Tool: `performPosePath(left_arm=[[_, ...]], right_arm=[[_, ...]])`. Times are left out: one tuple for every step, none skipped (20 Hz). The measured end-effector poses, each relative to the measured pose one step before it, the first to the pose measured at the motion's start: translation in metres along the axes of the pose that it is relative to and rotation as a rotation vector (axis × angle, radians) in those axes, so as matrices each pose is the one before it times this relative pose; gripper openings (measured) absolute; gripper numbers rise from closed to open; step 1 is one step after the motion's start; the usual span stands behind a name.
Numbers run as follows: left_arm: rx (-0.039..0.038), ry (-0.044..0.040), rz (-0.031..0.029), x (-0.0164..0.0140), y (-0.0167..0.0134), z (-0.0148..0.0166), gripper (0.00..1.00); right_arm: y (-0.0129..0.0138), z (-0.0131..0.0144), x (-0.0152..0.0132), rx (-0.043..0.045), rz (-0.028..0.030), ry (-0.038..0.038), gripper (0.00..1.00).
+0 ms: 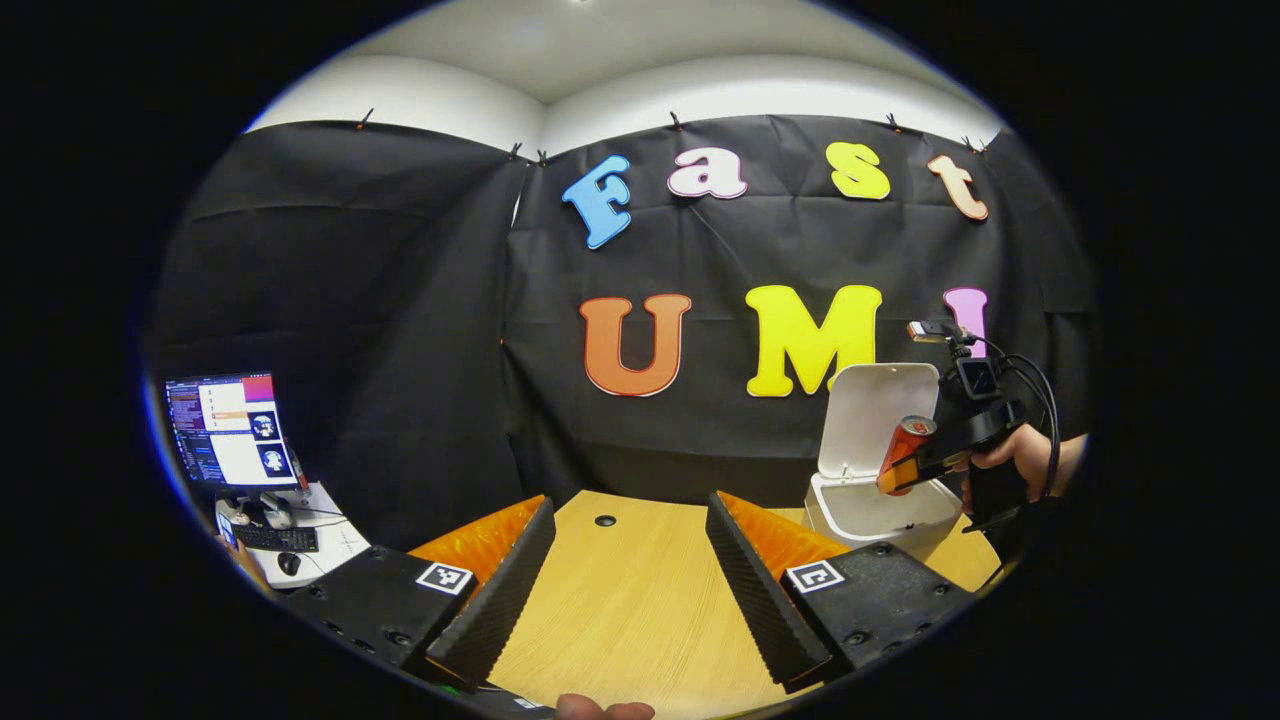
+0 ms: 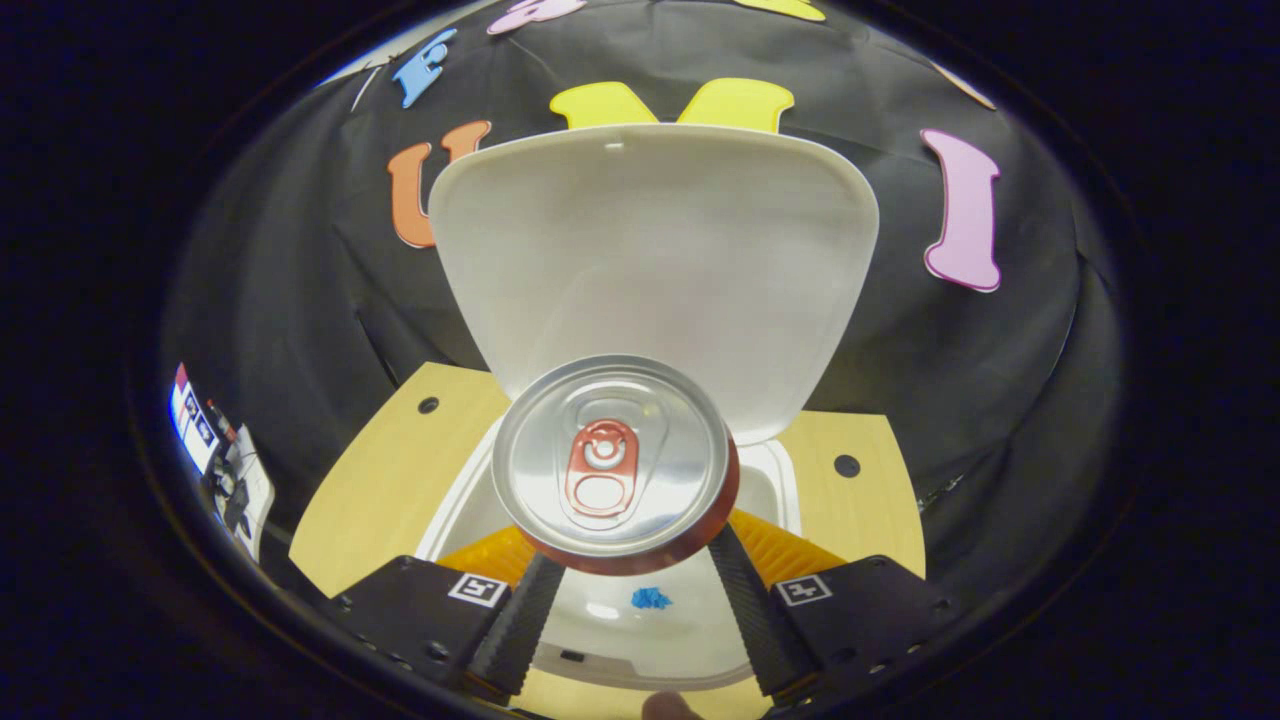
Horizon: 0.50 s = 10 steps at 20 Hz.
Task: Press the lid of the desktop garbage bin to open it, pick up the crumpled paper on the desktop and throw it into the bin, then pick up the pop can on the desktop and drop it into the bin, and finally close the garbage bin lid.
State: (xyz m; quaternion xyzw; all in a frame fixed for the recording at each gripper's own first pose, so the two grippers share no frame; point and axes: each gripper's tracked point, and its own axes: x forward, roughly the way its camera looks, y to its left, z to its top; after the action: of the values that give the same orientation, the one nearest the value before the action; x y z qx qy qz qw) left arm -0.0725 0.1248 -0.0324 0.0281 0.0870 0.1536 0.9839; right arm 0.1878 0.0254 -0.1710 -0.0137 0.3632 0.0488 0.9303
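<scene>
- Aluminium top and red rim mark the pop can (image 2: 616, 465), clamped by its sides between the two fingers of the right gripper (image 2: 630, 590), its pull-tab end facing back toward the camera on that gripper.
- Directly beneath and ahead of the can is the white garbage bin (image 2: 770, 480); its lid (image 2: 650, 260) stands open and upright just beyond the can.
- Inside the bin, below the can, a small blue scrap (image 2: 650, 598) lies on the bottom; whether it is the crumpled paper I cannot tell.
- Seen from the left gripper view, the right gripper (image 1: 905, 470) holds the can (image 1: 903, 445) tilted over the bin (image 1: 880, 510), with a hand (image 1: 1025, 455) behind it.
- Left gripper (image 1: 625, 590) hovers well to the side over the wooden desktop (image 1: 620, 620), jaws wide apart and holding nothing.
- Risk, as I judge it: the can is tilted and close to the lid, so a release could knock the lid or clip the bin's rim and bounce the can onto the desktop.
- Writing: no brand or label is legible on the can or the bin.
</scene>
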Motion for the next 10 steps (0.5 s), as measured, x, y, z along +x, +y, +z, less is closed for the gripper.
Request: performPosePath(left_arm=[[0.00502, -0.00525, -0.00164, -0.00061, -0.00218, 0.0029, 0.98], [-0.00288, -0.00483, -0.00323, 0.00043, -0.00182, 0.00053, 1.0], [-0.0065, 0.0014, -0.0041, -0.00043, -0.00172, -0.00035, 0.98], [-0.0062, 0.00341, -0.00285, -0.00019, -0.00249, -0.00081, 0.98], [-0.00392, 0.00407, -0.0021, 0.00013, -0.00213, -0.00084, 0.98], [-0.00183, 0.00099, -0.00155, 0.00049, -0.00195, -0.0006, 0.98], [0.00085, -0.00214, -0.00176, 0.0002, -0.00337, 0.00019, 0.98], [-0.0022, -0.0015, -0.00509, 0.00147, -0.00391, -0.00016, 0.98], [-0.00903, 0.00304, -0.00906, 0.00111, -0.00615, 0.00002, 0.98], [-0.01032, 0.00676, -0.01476, 0.00091, -0.00655, -0.00376, 0.98]], right_arm=[[-0.00012, -0.00114, -0.00125, 0.00637, -0.00213, 0.00219, 0.82], [-0.00032, -0.00068, 0.00081, 0.00285, -0.00091, 0.00069, 0.82], [-0.0013, 0.00124, 0.00097, 0.00217, -0.00165, 0.00015, 0.83], [-0.00113, 0.00048, -0.00013, 0.00249, -0.00046, -0.00245, 0.83], [-0.00109, 0.0004, -0.00045, 0.00602, 0.00146, -0.00606, 0.83], [-0.00144, 0.00098, -0.00113, 0.00672, -0.00027, -0.00515, 0.88], [-0.00142, 0.00061, -0.00006, 0.00794, -0.00342, -0.00436, 0.89], [-0.00282, 0.00046, -0.00178, 0.01112, -0.01062, -0.00201, 0.89], [-0.00129, 0.00028, -0.00323, 0.01422, -0.00338, -0.00618, 0.89], [-0.00139, 0.00173, -0.00437, 0.01568, -0.00098, -0.01296, 0.89]])
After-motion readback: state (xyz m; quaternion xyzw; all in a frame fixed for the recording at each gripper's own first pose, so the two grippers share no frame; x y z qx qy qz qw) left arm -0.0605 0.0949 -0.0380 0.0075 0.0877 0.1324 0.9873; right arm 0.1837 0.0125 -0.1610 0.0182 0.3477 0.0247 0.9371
